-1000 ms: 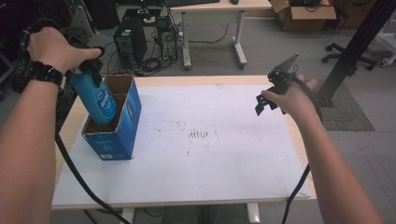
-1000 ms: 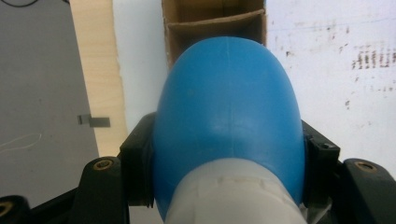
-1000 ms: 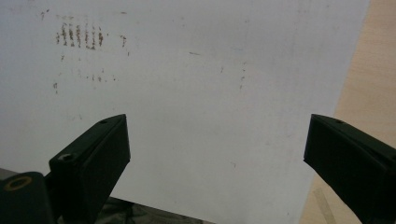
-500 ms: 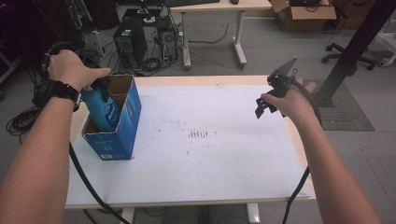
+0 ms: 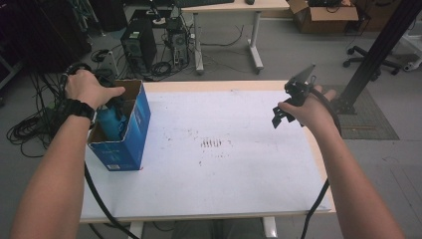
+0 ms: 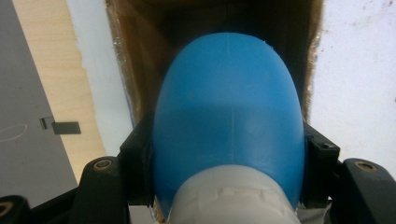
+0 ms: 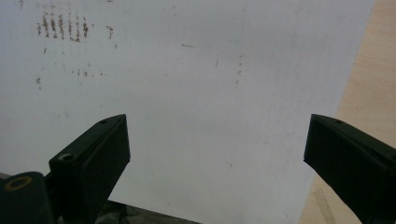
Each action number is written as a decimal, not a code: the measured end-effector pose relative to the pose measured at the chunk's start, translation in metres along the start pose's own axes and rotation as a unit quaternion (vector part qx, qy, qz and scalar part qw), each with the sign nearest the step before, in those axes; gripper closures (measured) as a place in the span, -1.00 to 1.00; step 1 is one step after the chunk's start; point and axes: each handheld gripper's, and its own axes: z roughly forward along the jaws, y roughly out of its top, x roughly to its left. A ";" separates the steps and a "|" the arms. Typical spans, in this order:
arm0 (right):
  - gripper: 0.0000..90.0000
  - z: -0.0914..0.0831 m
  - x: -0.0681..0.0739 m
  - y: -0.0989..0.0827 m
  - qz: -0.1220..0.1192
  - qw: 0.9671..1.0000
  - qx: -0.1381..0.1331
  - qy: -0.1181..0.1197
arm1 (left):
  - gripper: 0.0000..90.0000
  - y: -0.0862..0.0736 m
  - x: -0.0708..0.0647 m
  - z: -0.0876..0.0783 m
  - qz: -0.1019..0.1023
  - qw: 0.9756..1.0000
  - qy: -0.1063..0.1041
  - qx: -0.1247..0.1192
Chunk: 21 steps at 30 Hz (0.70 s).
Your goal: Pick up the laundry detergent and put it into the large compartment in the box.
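While your left gripper (image 6: 224,186) clamps the blue bottle (image 6: 229,121), its long axis points straight down into the open blue box (image 5: 130,130) at the table's (image 5: 239,189) left edge. The bottom probably isn't seated yet; the box walls hide it. Those cardboard walls crowd close. Your right gripper (image 7: 215,154) hangs wide and empty, well apart.

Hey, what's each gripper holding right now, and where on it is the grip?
The left gripper clamps a blue bottle by its shoulder just below the white cap, inside the cardboard box. The right gripper is open and holds nothing.
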 end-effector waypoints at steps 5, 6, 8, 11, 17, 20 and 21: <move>-0.84 0.002 -0.001 0.000 0.001 1.000 0.001 -0.001 | -0.17 0.002 -0.001 0.010 0.002 1.000 0.003 0.007; -0.84 0.002 -0.001 0.000 0.001 1.000 0.001 -0.001 | -0.17 0.003 -0.001 0.012 0.004 1.000 0.003 0.010; -0.84 0.002 -0.002 0.000 0.002 1.000 0.002 -0.001 | -0.17 0.003 -0.001 0.015 0.004 1.000 0.002 0.010; -0.84 0.004 -0.002 0.000 0.002 1.000 0.003 -0.002 | -0.17 0.004 -0.001 0.019 0.005 1.000 0.002 0.014; -0.84 0.007 -0.002 0.001 0.001 1.000 0.005 0.000 | -0.17 0.004 -0.001 0.024 0.005 1.000 0.005 0.019; -0.84 0.008 -0.001 0.001 0.001 1.000 0.007 0.001 | -0.17 0.004 0.000 0.028 0.005 1.000 0.003 0.020; -0.84 0.008 -0.001 0.001 0.001 1.000 0.007 0.000 | -0.17 0.004 0.000 0.030 0.003 1.000 0.002 0.019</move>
